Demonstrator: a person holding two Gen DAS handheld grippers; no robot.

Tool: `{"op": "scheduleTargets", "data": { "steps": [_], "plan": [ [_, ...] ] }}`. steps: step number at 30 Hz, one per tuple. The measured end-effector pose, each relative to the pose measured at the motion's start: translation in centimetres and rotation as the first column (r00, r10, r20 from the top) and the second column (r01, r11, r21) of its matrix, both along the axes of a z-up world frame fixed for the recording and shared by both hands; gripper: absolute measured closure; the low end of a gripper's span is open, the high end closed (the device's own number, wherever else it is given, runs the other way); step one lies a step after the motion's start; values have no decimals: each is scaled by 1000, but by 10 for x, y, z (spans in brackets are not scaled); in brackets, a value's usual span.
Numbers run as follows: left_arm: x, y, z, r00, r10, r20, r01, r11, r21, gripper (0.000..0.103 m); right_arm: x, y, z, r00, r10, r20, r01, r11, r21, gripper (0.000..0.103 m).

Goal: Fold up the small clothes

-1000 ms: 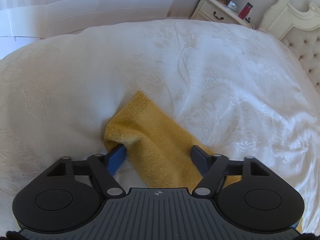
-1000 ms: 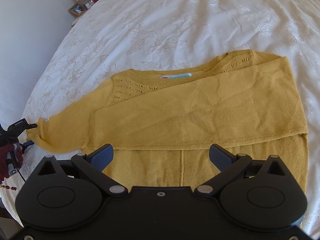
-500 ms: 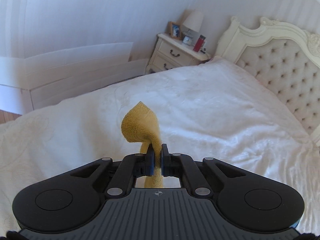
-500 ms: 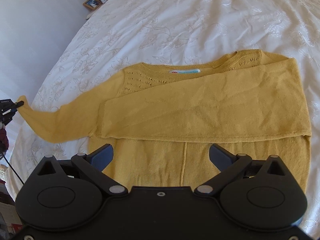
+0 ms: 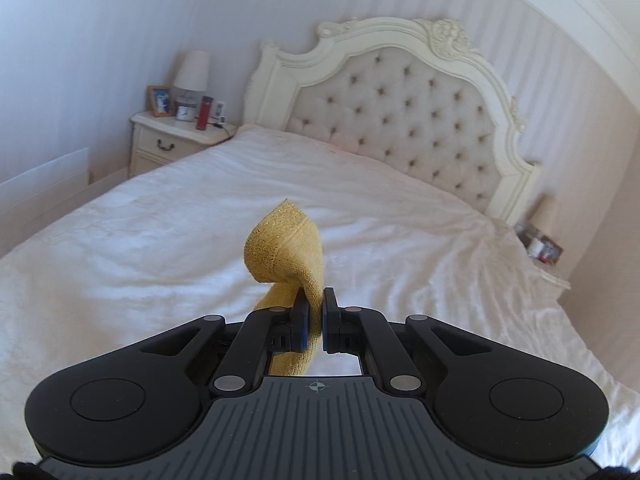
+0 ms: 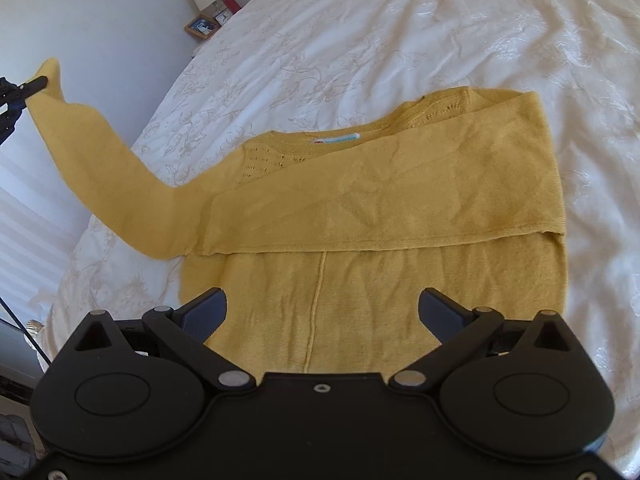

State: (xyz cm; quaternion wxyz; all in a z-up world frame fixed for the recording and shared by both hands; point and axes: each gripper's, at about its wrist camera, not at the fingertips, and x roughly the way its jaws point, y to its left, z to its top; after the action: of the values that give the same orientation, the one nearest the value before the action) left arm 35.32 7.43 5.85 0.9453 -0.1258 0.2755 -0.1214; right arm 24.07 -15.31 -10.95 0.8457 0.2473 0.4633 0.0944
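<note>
A mustard yellow knit sweater (image 6: 400,208) lies flat on the white bedspread (image 6: 400,32), its right sleeve folded across the chest. Its left sleeve (image 6: 104,168) is lifted off the bed and stretched up to the left. My left gripper (image 5: 315,312) is shut on that sleeve's cuff (image 5: 286,248), which sticks up past the fingertips; the gripper also shows at the far left of the right wrist view (image 6: 36,82). My right gripper (image 6: 322,312) is open and empty, hovering over the sweater's lower hem.
A cream tufted headboard (image 5: 400,112) stands at the far end of the bed. A nightstand (image 5: 172,140) with a lamp, photo frame and red bottle stands at the left. Another lamp (image 5: 548,216) is at the right bedside.
My left gripper closed on the sleeve cuff and lifted it up off the bed, pulling the sleeve taut. My right gripper stayed open over the hem.
</note>
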Motion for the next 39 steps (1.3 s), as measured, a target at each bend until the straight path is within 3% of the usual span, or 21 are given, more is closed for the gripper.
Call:
{"op": "scheduleTargets", "data": {
  "steps": [3, 6, 11, 14, 17, 19, 21, 25, 29, 36, 39],
  "plan": [
    [0, -58, -23, 995, -90, -40, 88, 995, -48, 97, -12, -25, 0, 999, -49, -4, 49, 999, 1, 1],
    [-7, -113, -56, 982, -168, -90, 164, 985, -43, 97, -24, -48, -1, 995, -97, -9, 97, 995, 2, 1],
    [-14, -176, -108, 933, -279, -225, 273, 960, -57, 95, -38, -72, -3, 989, -149, -19, 150, 989, 1, 1],
    [-24, -193, -123, 902, -329, -279, 324, 944, -64, 78, -40, -80, -6, 985, -171, -27, 171, 985, -2, 1],
    [-42, -186, -127, 897, -351, -269, 351, 935, -49, 72, -39, -83, -8, 983, -182, -29, 182, 983, -3, 1],
    [-48, -173, -131, 900, -341, -271, 353, 936, -6, 65, -35, -85, -11, 982, -185, -27, 185, 983, -6, 1],
    [-53, -158, -137, 903, -308, -301, 339, 939, 57, 65, -31, -85, -11, 983, -185, -22, 184, 983, -11, 1],
    [-44, -109, -158, 905, -182, -384, 254, 956, 146, 65, -11, -81, -9, 984, -177, 2, 177, 984, -30, 1],
    [-28, -56, -175, 892, -43, -450, 151, 967, 206, 65, 16, -79, -10, 985, -173, 24, 174, 983, -66, 1],
    [-3, 1, -186, 871, 32, -490, 79, 976, 203, 64, 61, -80, -23, 984, -177, -7, 175, 977, -125, 3],
    [17, 14, -188, 864, 35, -502, 68, 980, 187, 64, 79, -83, -35, 981, -186, -47, 178, 974, -142, 17]
  ]
}}
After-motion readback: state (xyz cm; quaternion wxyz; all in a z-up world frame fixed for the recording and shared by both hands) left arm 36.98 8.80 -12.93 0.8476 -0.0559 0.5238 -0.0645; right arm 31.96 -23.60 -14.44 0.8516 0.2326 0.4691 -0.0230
